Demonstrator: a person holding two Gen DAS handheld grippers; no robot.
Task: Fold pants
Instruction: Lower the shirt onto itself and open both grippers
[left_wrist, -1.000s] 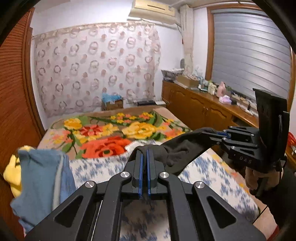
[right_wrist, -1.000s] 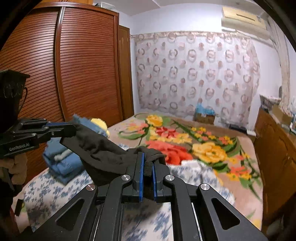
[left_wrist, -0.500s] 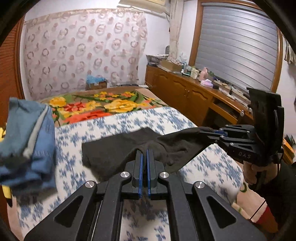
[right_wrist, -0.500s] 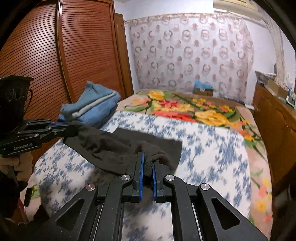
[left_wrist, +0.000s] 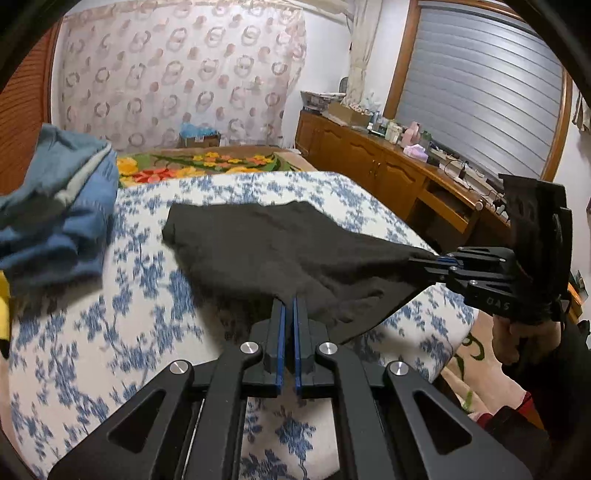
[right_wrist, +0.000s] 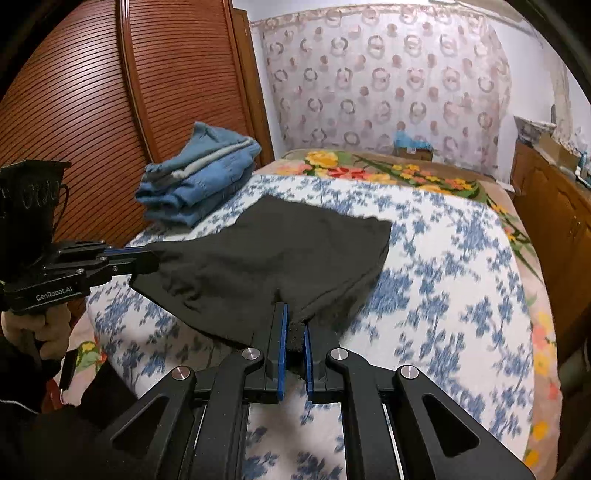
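Note:
Dark grey pants (left_wrist: 280, 251) (right_wrist: 280, 251) lie stretched over the blue-flowered bed cover, their far end resting on it. My left gripper (left_wrist: 289, 306) is shut on the near left corner of the cloth; from the right wrist it shows at the left (right_wrist: 147, 258). My right gripper (right_wrist: 293, 317) is shut on a thick bunch of the near right corner, and the left wrist view has it at the right (left_wrist: 424, 260). Between the two grippers the near edge hangs slightly lifted off the bed.
A pile of folded blue jeans (right_wrist: 199, 177) (left_wrist: 55, 206) sits on the bed's left side by the brown slatted wardrobe (right_wrist: 92, 110). A flowered blanket (right_wrist: 388, 168) covers the far end. A wooden cabinet (left_wrist: 388, 173) runs along the right. A person's hand (left_wrist: 517, 339) grips the right handle.
Both grippers have come down and toward the near edge with the pants. The cloth, hanging bunched in the air before, now lies spread across the bed cover.

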